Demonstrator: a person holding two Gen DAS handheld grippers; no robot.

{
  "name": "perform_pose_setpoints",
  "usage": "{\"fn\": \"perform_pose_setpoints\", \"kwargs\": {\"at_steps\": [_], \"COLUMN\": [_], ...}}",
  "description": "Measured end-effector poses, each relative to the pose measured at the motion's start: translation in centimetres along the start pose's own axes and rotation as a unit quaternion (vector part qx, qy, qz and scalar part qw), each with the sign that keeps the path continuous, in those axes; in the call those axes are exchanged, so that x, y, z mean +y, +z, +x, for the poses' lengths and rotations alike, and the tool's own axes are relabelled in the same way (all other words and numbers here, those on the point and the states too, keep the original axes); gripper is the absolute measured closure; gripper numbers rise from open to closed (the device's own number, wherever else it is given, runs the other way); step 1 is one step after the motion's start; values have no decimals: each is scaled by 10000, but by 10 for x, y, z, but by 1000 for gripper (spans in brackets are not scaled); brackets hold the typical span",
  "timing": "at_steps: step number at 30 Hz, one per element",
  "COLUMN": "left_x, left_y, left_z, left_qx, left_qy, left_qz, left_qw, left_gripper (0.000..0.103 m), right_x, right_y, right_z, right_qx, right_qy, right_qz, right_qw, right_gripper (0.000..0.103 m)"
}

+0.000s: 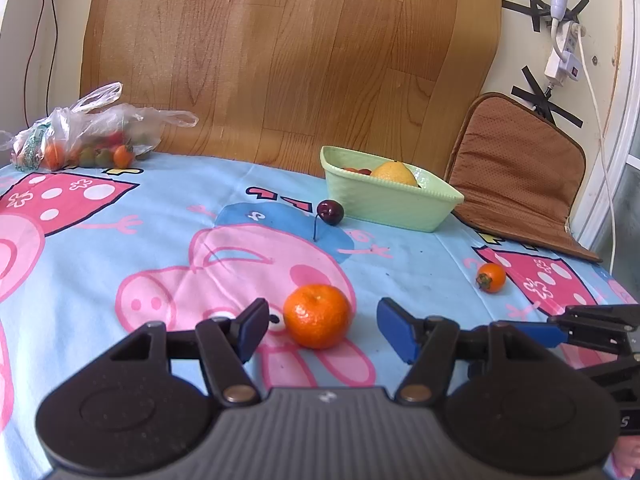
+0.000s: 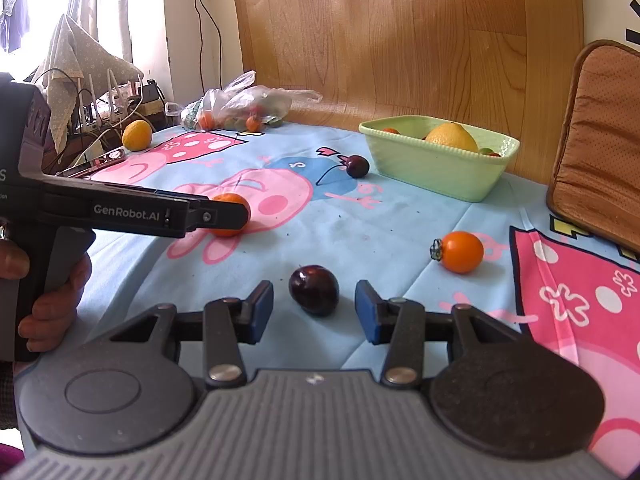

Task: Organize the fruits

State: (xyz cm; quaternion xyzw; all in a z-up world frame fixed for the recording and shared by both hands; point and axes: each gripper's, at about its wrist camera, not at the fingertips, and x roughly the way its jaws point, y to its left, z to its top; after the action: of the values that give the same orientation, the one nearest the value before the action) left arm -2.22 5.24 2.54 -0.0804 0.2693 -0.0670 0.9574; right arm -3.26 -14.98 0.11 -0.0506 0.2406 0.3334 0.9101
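mandarin (image 1: 318, 316) sits between the blue pads of your left gripper (image 1: 322, 328) in the left wrist view, with a gap showing on each side, so the claw stands half wide around the fruit and grips nothing yet. farther back on the cartoon cloth (image 1: 120, 240) a dark cherry (image 1: 330, 212) lies just beside the green bowl (image 1: 384, 204), which already holds a lemon (image 1: 394, 174) and some small red fruit; an orange cherry tomato (image 1: 491, 277) lies off to the right, and a plastic bag (image 1: 84, 136) of more small fruit rests at the far left edge. in the right wrist view, your right gripper (image 2: 315, 310) brackets a dark plum-like fruit (image 2: 314, 290) in the same way, its pads narrower but clear of the skin on both sides. the orange tomato is near on the right, the bowl stands beyond it, and a second yellow fruit (image 2: 137, 135) sits at the far left by the clutter. you appear to be at the grasp step with both hands, each lined up on its fruit. the next move calls for closing gently, since both fruits are round and likely to roll or squirt out, then lifting and carrying each to the bowl.
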Motion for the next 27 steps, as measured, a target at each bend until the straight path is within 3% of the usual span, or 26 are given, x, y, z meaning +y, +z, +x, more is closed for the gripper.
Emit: {"fn": "perform_pose_setpoints", "kwargs": {"at_steps": [27], "left_x": [1], "left_y": [0], "left_z": [1], "left_qx": [20], "left_qy": [-137], "left_qz": [-6], "left_qw": [9999], "left_gripper": [39], "right_x": [-1], "right_y": [0], "right_z": [3], "right_qx": [82], "right_qy": [41], "right_qz": [46], "right_qw": [9999], "right_gripper": [53]}}
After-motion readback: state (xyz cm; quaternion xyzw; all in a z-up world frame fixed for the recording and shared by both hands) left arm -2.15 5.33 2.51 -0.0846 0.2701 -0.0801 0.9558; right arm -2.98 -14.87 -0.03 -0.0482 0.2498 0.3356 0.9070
